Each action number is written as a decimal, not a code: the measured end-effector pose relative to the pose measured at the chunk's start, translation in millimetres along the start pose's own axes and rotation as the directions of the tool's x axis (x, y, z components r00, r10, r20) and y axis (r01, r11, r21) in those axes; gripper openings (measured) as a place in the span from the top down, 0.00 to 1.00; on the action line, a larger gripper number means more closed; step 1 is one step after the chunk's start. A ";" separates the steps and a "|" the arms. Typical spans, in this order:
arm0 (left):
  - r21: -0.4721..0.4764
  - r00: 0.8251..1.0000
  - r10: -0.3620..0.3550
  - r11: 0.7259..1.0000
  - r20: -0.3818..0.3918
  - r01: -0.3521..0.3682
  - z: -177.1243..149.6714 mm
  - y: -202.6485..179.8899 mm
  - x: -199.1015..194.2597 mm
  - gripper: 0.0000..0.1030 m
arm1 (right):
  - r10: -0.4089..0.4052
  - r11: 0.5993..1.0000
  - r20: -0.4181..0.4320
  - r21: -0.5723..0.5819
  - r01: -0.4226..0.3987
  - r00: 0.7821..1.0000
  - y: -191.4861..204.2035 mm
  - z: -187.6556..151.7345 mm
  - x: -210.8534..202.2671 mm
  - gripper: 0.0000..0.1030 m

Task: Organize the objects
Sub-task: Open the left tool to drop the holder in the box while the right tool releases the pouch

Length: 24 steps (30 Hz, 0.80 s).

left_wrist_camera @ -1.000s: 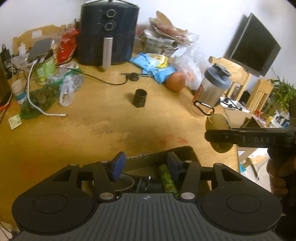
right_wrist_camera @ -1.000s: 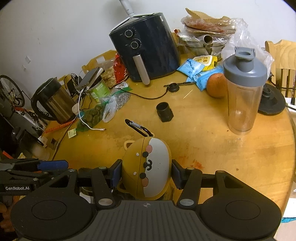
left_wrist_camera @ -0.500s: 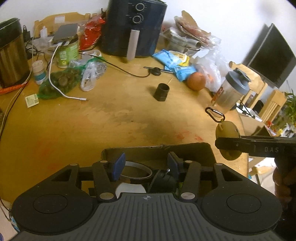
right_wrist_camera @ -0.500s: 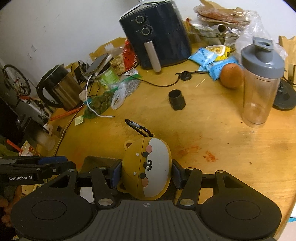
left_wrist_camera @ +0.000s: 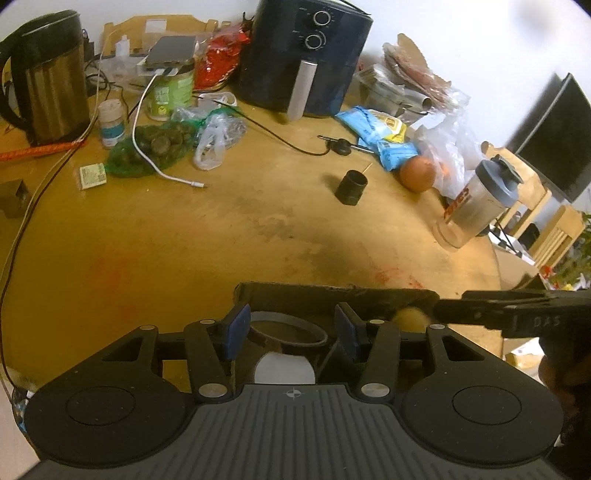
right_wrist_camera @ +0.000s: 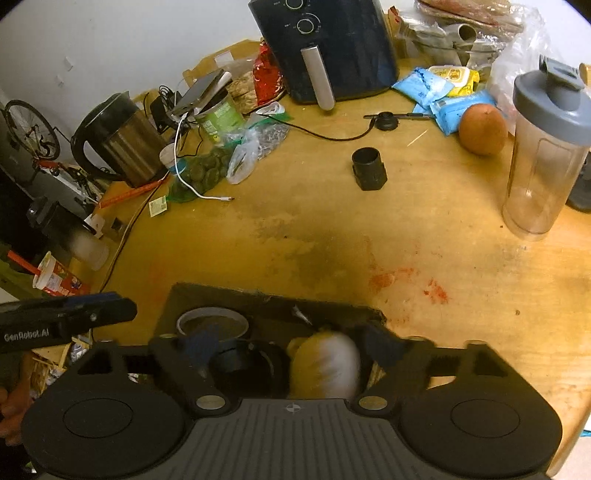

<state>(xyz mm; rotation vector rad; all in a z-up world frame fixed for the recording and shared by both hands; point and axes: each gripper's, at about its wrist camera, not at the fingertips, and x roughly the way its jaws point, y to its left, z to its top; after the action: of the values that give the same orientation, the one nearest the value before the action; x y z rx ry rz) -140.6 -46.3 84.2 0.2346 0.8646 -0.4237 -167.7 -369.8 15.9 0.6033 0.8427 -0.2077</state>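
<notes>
A round wooden table (right_wrist_camera: 461,229), yellowish and marked with dark smudges and red stains, stands against a plain white wall (right_wrist_camera: 110,44). Past its far edge on one side are light wooden chairs (left_wrist_camera: 532,192), a dark flat screen (left_wrist_camera: 554,136) leaning near the wall and some green plant leaves (left_wrist_camera: 576,262). On the other side a bicycle (right_wrist_camera: 33,133) stands by the wall in a dim corner, and the light is warm and indoor.

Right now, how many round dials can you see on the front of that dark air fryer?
2. On the air fryer, the upper dial sits near the top edge, and the lower dial is just below it, above the silver handle. The sides and back are hidden.
</notes>
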 end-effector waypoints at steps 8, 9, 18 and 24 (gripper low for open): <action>0.013 1.000 0.009 1.000 -0.006 -0.009 0.8 1.5 0.7 0.51 | -0.021 1.000 0.002 -0.012 0.021 1.000 4.2 4.0 3.8 0.00; 0.018 1.000 0.008 1.000 -0.006 -0.008 1.8 0.8 1.1 0.51 | -0.024 1.000 0.003 -0.014 0.024 1.000 4.6 4.3 4.0 0.00; 0.073 1.000 -0.018 0.997 -0.018 0.019 10.3 -9.7 9.0 0.49 | -0.058 0.998 0.022 -0.009 0.058 0.998 -1.8 4.2 0.0 0.00; 0.113 0.999 -0.037 0.993 -0.033 0.041 19.5 -18.6 17.0 0.49 | -0.092 0.996 0.044 0.020 0.091 0.995 -12.6 5.9 -2.9 0.00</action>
<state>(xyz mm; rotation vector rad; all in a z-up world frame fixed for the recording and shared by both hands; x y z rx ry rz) -125.9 -74.5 82.8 0.3302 0.8771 -0.5077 -170.9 -383.6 15.9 0.5755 0.8262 -0.3116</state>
